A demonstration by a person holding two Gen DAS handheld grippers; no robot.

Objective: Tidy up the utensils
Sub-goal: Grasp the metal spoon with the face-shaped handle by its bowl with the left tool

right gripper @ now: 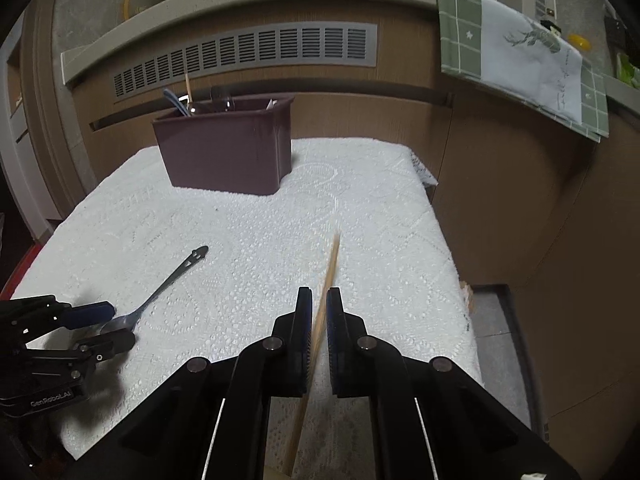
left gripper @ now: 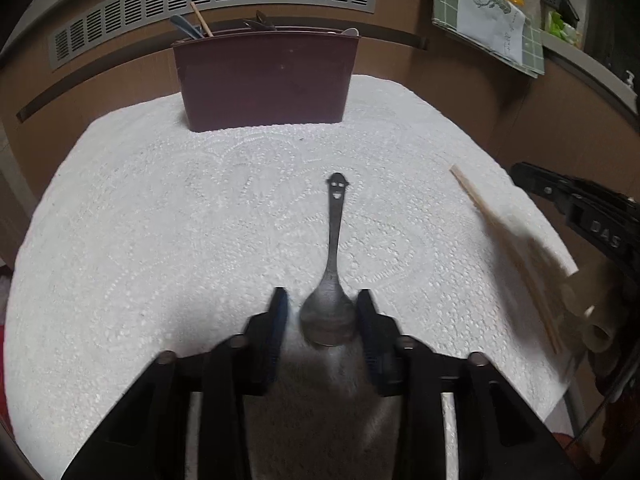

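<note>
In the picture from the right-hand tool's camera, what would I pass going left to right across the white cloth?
The left tool, closing around the spoon's bowl → the spoon, handle angling up to the right → the chopstick, clamped in the right tool → the bare white cloth to its right edge.

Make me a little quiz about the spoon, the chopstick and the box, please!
1. True or false: the right gripper is shut on the chopstick.
2. The spoon's bowl lies between the fingers of which gripper? A) left B) right
3. Fill in: the dark red utensil box stands on the white ____.

Key: 1 true; 2 A; 3 cloth.
</note>
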